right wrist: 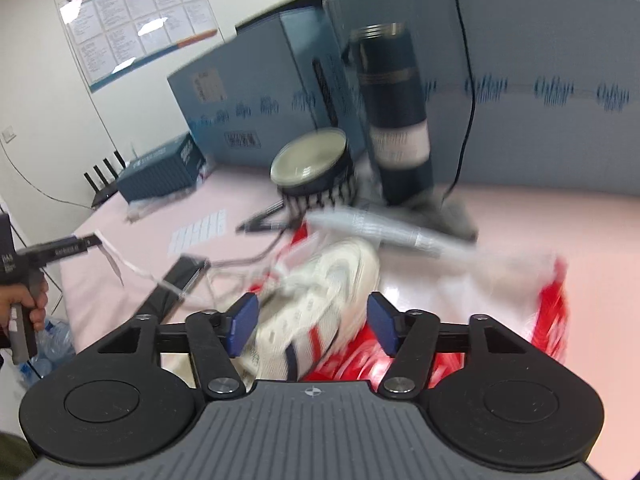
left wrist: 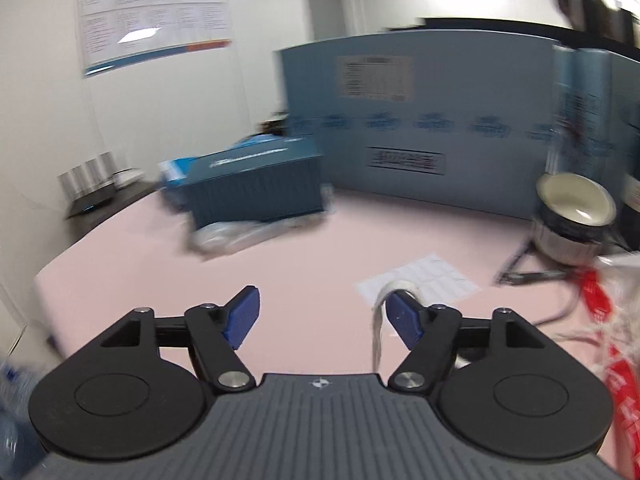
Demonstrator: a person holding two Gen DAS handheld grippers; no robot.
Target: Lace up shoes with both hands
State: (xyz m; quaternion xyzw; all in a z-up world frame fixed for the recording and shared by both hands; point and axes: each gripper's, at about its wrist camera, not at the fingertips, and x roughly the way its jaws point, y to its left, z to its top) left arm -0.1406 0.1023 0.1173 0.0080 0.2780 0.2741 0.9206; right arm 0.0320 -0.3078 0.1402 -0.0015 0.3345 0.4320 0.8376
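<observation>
A white shoe (right wrist: 320, 292) with red and navy stripes lies on a red and white plastic bag (right wrist: 552, 312) on the pink table. My right gripper (right wrist: 313, 324) hovers open just above the shoe, its blue pads apart on either side and touching nothing. My left gripper (left wrist: 322, 318) is open over bare table. A white lace (left wrist: 378, 320) hangs draped over its right pad, not pinched. In the right wrist view the lace (right wrist: 132, 266) runs from the shoe out to one of the left gripper's fingers (right wrist: 68, 250), which a hand (right wrist: 28, 300) holds at the far left.
A blue box (left wrist: 256, 184) stands at the back left on crumpled plastic. A stacked bowl (right wrist: 308, 160) and a tall dark flask (right wrist: 396, 120) stand before the blue partition (left wrist: 420, 120). A label sheet (left wrist: 420, 284), a black pen (left wrist: 528, 276) and cables lie near the shoe.
</observation>
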